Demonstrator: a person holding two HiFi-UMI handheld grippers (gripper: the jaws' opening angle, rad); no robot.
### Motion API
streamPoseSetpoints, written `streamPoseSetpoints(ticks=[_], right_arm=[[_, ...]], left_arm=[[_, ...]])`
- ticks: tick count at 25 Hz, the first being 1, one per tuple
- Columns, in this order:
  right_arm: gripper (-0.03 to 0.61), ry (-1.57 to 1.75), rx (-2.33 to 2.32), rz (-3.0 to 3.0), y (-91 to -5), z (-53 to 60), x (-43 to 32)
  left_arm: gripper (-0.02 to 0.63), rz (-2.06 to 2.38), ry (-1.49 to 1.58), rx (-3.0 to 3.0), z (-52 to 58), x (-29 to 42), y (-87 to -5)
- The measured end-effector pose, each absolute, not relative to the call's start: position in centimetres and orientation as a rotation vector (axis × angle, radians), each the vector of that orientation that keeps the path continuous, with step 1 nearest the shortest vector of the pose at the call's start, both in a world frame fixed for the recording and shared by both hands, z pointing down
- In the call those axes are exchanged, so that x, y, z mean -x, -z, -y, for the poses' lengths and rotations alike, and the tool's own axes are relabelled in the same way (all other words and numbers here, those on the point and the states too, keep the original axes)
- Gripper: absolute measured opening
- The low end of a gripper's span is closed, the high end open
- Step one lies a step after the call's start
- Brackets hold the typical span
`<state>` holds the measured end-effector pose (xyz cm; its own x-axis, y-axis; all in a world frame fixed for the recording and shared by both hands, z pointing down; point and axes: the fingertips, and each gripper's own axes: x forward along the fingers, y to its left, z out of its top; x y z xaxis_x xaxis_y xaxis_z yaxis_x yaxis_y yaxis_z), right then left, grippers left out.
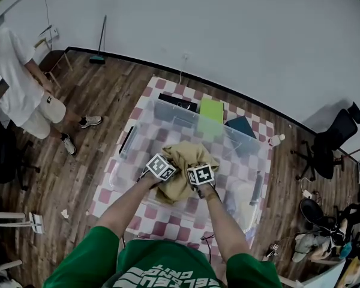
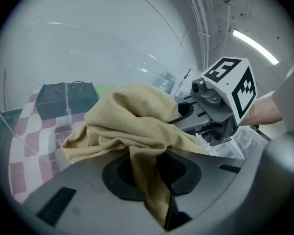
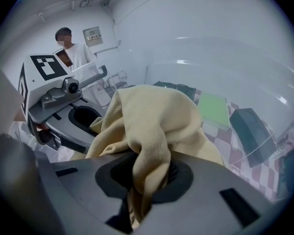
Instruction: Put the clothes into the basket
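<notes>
Head view has the left gripper (image 2: 154,180) and right gripper (image 3: 147,180) each pinching the tan garment (image 1: 185,159) above the clear basket (image 1: 168,108), not yet released, with a green cloth (image 1: 211,110) lying at its one o'clock.

White room, wood floor.
Pale walls (image 1: 228,29) meet dark plank floor (image 1: 90,161) at a black baseboard (image 1: 132,59); a broom (image 1: 101,44) leans upper left, a black office chair (image 1: 331,141) stands at right, a ceiling strip light (image 2: 255,45) glows.
</notes>
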<state>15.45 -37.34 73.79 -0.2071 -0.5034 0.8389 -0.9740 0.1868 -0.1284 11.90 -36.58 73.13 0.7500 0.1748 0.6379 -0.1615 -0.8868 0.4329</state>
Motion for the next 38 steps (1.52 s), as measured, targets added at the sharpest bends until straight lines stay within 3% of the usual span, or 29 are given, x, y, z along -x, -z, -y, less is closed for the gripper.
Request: streamPoseSetpoints(ticks=[8, 12, 14, 18, 24, 26, 28, 29, 33, 38], right_arm=[[0.065, -0.884, -1.399, 1.797, -75.2, 37.4, -16.1], [0.186, -0.914, -1.387, 1.814, -74.1, 36.9, -16.9], [0.217, -0.927, -1.386, 1.823, -73.1, 36.3, -17.3], [0.227, -0.899, -1.418, 1.844, -71.1, 35.0, -18.4], [0.227, -0.775, -1.560, 1.853, -66.0, 33.3, -19.8], [0.211, -0.712, -1.608, 1.885, -63.4, 32.8, -19.5], [0.064, -0.627, -1.664, 1.914, -60.5, 32.3, -19.1], [0.040, -0.590, -1.689, 1.933, -59.1, 32.1, -18.8], [0.009, -0.473, -1.704, 2.062, -54.3, 30.8, -16.0], [0.008, -0.333, -1.722, 2.209, -48.0, 28.7, -12.8]], left_arm=[[0.060, 0.015, -1.004, -2.478, 37.1, -11.8, -74.4], [0.086, 0.047, -1.037, -2.474, 37.8, -11.1, -73.8], [0.112, 0.062, -1.078, -2.493, 38.3, -10.3, -73.3], [0.147, 0.084, -1.144, -2.547, 39.0, -8.8, -72.1], [0.152, 0.197, -1.178, -2.646, 39.7, -7.0, -68.8], [0.160, 0.304, -1.061, -2.708, 40.5, -6.5, -66.1], [0.158, 0.378, -0.899, -2.776, 40.8, -6.4, -62.4], [0.154, 0.392, -0.817, -2.808, 40.6, -6.4, -60.4], [0.011, 0.371, -0.515, -2.889, 37.9, -5.5, -53.4], [0.003, 0.327, -0.227, -2.947, 33.8, -3.8, -46.6]])
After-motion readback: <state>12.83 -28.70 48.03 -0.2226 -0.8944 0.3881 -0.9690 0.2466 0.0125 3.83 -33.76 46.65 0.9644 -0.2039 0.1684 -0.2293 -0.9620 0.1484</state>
